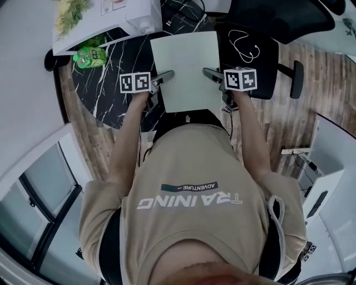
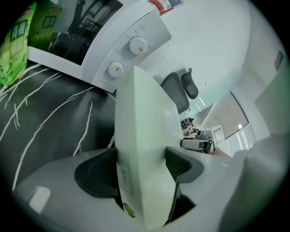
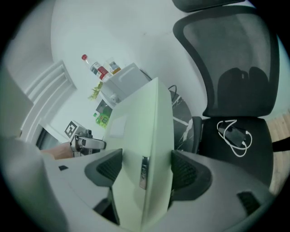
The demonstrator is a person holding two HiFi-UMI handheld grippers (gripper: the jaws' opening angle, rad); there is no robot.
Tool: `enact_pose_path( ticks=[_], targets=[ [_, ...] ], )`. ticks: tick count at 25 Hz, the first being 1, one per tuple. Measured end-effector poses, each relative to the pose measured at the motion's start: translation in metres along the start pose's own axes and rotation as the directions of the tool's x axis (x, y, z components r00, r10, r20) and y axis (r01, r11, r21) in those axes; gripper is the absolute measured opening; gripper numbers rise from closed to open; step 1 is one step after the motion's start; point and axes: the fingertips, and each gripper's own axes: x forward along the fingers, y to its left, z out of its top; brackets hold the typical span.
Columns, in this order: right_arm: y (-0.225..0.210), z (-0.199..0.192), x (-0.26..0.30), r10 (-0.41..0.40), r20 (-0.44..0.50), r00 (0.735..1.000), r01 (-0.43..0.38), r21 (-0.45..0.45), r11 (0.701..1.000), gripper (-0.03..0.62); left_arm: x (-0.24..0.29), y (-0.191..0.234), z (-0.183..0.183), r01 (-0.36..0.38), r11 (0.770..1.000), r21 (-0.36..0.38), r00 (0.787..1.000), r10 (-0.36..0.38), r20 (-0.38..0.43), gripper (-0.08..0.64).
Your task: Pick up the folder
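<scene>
The pale green folder (image 1: 186,69) is held flat in the air above the near edge of the black marble table (image 1: 111,83). My left gripper (image 1: 161,78) is shut on its left edge, and my right gripper (image 1: 214,75) is shut on its right edge. In the left gripper view the folder (image 2: 142,149) stands edge-on, pinched between both dark pads. The right gripper view likewise has the folder (image 3: 145,149) clamped between the pads, with the left gripper (image 3: 88,142) visible beyond it.
A white appliance (image 1: 117,16) with two dials stands at the table's back, a green packet (image 1: 89,55) beside it. A black office chair (image 1: 250,50) with a white cable (image 1: 245,44) on its seat is on the right. Wood floor lies around.
</scene>
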Motion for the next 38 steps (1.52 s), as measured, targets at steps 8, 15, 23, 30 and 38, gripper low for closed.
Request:
enact_pose_path(
  ticks=[8, 15, 23, 30, 38],
  targets=[
    [0.051, 0.048, -0.045, 0.046, 0.163, 0.986, -0.028, -0.109, 0.994, 0.302, -0.052, -0.052, 0.043, -0.014, 0.989, 0.150, 0.991, -0.006, 0.134, 0.322],
    [0.092, 0.089, -0.077, 0.081, 0.273, 0.959, -0.021, -0.216, 0.976, 0.302, -0.096, -0.089, 0.080, -0.050, 0.963, 0.263, 0.970, -0.016, 0.243, 0.322],
    [0.142, 0.140, -0.128, 0.132, 0.408, 0.903, 0.010, -0.328, 0.944, 0.302, -0.145, -0.136, 0.117, -0.063, 0.929, 0.364, 0.934, -0.074, 0.351, 0.322],
    [0.179, 0.182, -0.153, 0.178, 0.483, 0.857, 0.053, -0.427, 0.903, 0.301, -0.184, -0.168, 0.154, -0.102, 0.890, 0.445, 0.893, -0.115, 0.435, 0.322],
    [0.242, 0.249, -0.225, 0.257, 0.591, 0.765, 0.143, -0.544, 0.827, 0.302, -0.249, -0.248, 0.212, -0.165, 0.800, 0.577, 0.816, -0.219, 0.535, 0.322]
  ],
)
